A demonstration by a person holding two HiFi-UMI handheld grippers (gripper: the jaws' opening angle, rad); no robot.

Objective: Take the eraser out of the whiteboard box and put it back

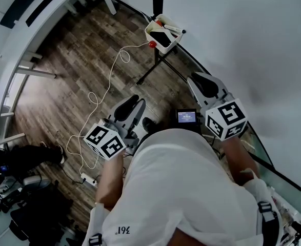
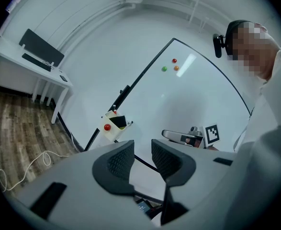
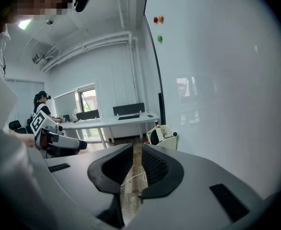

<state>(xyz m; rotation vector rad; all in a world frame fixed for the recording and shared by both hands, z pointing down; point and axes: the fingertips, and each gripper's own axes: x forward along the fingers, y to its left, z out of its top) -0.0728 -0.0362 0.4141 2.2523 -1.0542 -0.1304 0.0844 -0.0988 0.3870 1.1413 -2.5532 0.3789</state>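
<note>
The left hand-held gripper [image 2: 142, 145] and right hand-held gripper [image 3: 137, 147] both stand slightly open and empty. The whiteboard box [image 2: 109, 133] hangs ahead in clear view, and a white cable [image 1: 111, 76] trails beyond the left one. The writing on the small screen [image 1: 186, 117] between them is unreadable.

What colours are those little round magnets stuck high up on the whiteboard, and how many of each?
Red magnet: 1
Green magnet: 1
Orange magnet: 1
Total: 3
Not counted: the red ball on the whiteboard box lower down.
</note>
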